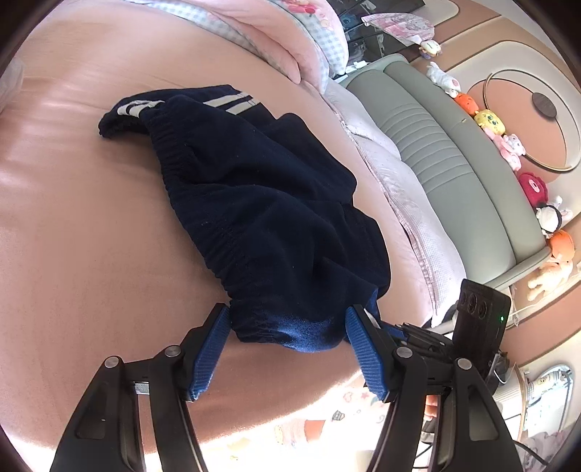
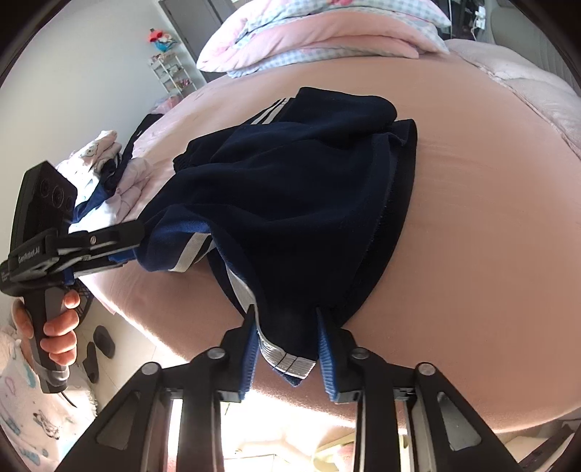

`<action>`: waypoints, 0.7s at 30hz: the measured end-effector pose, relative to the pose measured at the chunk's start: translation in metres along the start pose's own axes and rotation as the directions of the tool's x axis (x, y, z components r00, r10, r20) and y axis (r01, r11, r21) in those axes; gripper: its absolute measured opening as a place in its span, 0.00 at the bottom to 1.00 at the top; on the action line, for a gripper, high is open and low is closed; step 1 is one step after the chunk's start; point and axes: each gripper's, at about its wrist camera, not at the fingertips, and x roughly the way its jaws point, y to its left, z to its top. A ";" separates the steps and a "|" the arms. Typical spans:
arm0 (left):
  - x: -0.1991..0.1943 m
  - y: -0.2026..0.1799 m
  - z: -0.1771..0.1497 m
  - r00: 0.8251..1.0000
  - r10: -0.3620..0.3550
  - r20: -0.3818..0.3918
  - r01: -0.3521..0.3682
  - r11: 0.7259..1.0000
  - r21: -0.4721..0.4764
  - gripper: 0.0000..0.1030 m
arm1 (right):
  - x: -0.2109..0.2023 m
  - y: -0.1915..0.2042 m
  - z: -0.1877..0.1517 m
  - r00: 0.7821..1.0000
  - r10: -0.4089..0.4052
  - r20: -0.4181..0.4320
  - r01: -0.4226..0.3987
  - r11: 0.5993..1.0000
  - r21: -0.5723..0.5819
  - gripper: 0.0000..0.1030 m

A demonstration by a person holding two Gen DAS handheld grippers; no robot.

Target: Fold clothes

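A navy garment with white stripes lies bunched on the pink bed sheet. In the left wrist view my left gripper is shut on a thick bunch of its elastic hem at the near edge. The right gripper's black body shows just to the right. In the right wrist view my right gripper is shut on the navy garment's striped edge, which hangs down between the fingers. The left gripper pulls a corner up off the bed, held by a hand.
A folded pink and checked quilt lies at the far end of the bed. A grey headboard carries a row of plush toys. A pile of other clothes sits at the bed's left edge. Slippers are on the floor.
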 end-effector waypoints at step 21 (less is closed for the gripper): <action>0.024 -0.036 -0.005 0.991 0.121 0.058 -0.132 0.959 0.251 0.21 | -0.040 -0.010 0.028 0.981 -0.107 0.163 0.100 0.994 0.048 0.09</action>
